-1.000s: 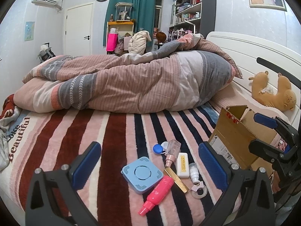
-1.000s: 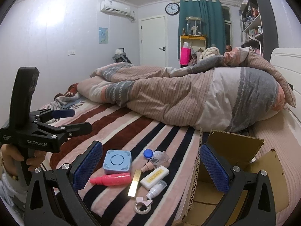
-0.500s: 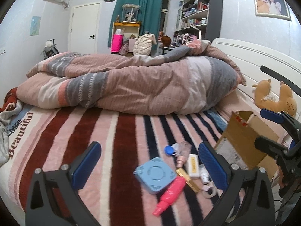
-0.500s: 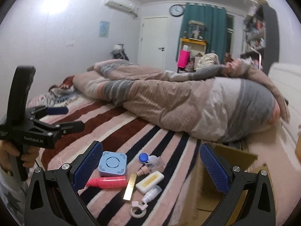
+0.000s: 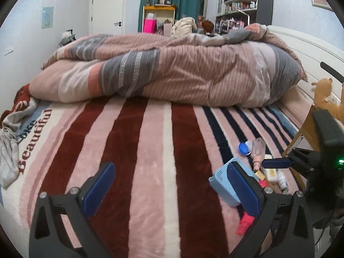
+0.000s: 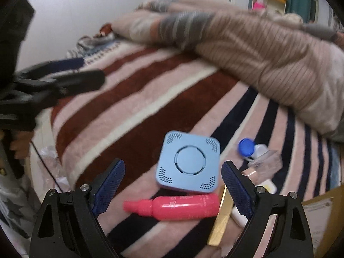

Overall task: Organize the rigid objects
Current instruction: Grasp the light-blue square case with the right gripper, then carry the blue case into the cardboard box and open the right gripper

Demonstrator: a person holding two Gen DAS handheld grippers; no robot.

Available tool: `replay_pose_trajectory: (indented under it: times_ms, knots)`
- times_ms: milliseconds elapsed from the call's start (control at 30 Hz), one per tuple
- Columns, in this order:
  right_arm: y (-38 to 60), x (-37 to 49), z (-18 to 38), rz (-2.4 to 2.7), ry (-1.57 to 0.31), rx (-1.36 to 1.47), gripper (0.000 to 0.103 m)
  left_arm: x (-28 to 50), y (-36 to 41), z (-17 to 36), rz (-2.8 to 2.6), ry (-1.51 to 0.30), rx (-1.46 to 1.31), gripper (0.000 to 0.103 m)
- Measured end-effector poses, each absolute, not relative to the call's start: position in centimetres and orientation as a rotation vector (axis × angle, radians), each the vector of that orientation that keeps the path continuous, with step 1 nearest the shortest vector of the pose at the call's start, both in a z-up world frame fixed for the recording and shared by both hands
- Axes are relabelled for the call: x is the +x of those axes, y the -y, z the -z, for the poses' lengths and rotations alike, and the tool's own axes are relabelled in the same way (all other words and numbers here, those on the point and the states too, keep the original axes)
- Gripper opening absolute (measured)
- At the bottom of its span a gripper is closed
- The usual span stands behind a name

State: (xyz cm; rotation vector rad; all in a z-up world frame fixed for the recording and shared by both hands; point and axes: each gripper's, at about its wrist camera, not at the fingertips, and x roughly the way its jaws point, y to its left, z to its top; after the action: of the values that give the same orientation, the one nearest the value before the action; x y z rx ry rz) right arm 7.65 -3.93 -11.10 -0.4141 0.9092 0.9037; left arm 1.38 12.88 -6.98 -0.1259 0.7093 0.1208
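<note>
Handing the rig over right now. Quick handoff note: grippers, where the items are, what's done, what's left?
Right gripper: jaws closing, nothing pressed yet; it hangs over the blue square device and the pink bottle.
Left gripper: open, empty, over bare striped blanket, left of the pile.
Items: all loose on the blanket. Gold bar lies right of the bottle; blue-capped case, clear bottle and white tube lie further right.
Cardboard box: at the right edge; inside not visible.
Done: nothing visibly stowed.
Left: probably pick up each item and box it.
</note>
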Motion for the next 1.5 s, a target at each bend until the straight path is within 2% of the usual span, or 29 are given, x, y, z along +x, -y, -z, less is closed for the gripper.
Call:
replay_pose_trajectory:
  times_ms: [233,400,600,833,1000,1067,1200,1500]
  knots:
    - [3.1,10.6,15.6,-0.823,-1.059,-0.431,0.091,2.2,-13.3,9.1,-0.085,-0.762,-0.136,0.102]
    - [2.6,11.3,16.6,-0.832,-1.094,-0.421,0.078,2.9,-13.2,9.7,-0.066,-0.786,-0.138,0.102]
    - [1.9,10.8,16.2,-0.822,-1.041,-0.466,0.078,3.6,-12.6,9.8,-0.011,-0.811,-0.16,0.102]
    - [4.1,8.3,11.1,-0.869,-0.847,-0.413,0.078,4.0,-10.7,8.0,0.14,-0.793,-0.23,0.101]
    - [6.6,5.4,6.3,-0.94,-0.679,-0.349,0.078,4.2,-8.0,4.9,0.332,-0.749,-0.303,0.086]
    - [7.8,4.3,4.6,-0.945,-0.612,-0.331,0.078,4.1,-6.8,3.3,0.404,-0.725,-0.323,0.076]
    - [10.7,3.2,1.9,-0.919,-0.526,-0.293,0.078,3.8,-3.5,0.1,0.532,-0.684,-0.327,0.045]
    - [20.6,2.9,-1.8,-0.839,-0.452,-0.155,0.078,3.7,6.9,-5.3,0.605,-0.627,-0.152,0.039]
